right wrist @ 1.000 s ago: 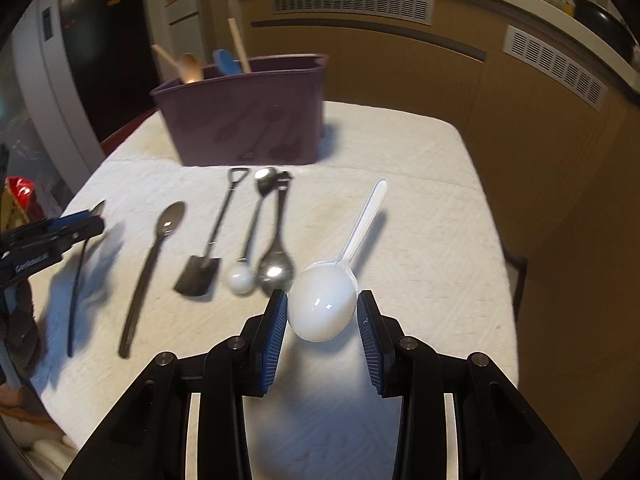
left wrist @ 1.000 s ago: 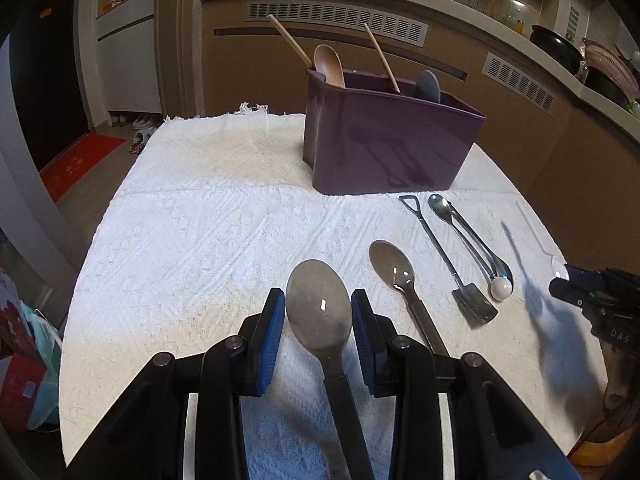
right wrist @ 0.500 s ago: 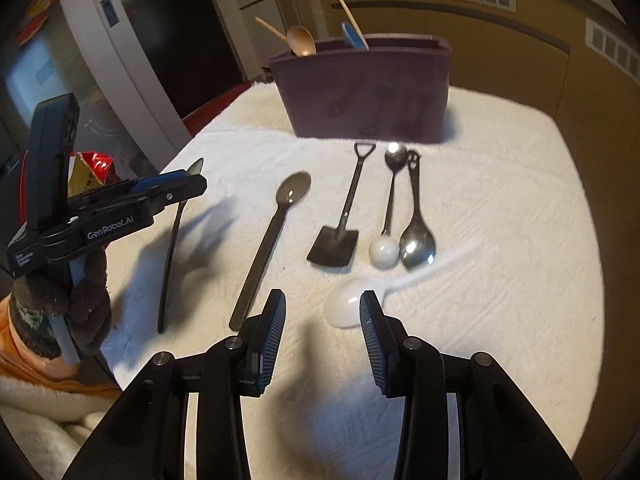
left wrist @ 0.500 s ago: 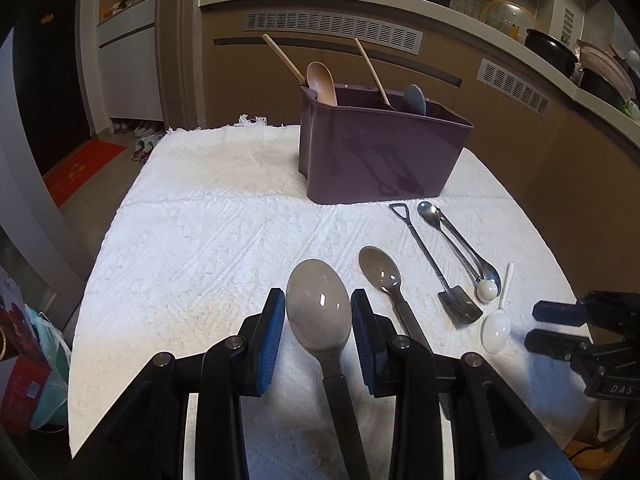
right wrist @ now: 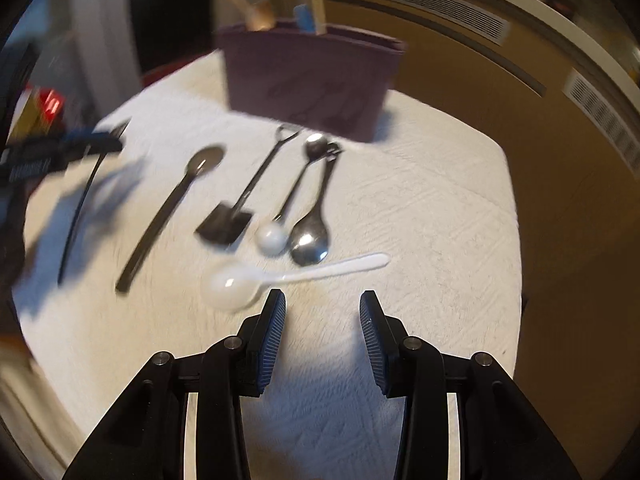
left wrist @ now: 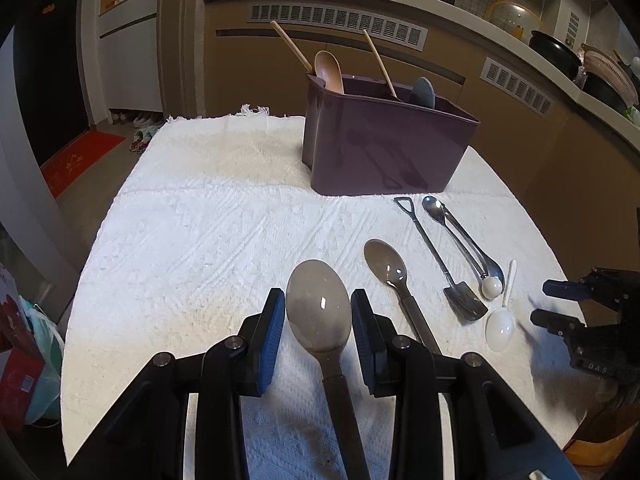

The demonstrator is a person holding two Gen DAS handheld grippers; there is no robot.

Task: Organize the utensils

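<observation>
Left claw pinches a grey spoon by the sides of its bowl, the handle running back under the wrist. Right claw stands spread with nothing between its pads; a white spoon lies on the cloth just ahead and to its left, its handle crossing in front of the jaws.

Both spoons look light, stiff and smooth. The grey bowl is rounded and glossy, so it could swivel or slip between the pads; the neck would probably give a steadier hold. The white one looks like thin plastic, best taken across its narrow handle.

Further ahead lie a dark spoon, a small shovel and two metal spoons, close together. Beyond them stands the purple caddy, open-topped, with wooden handles sticking up. Bare cloth lies left of the left claw; the worktop edge is near on the right.
</observation>
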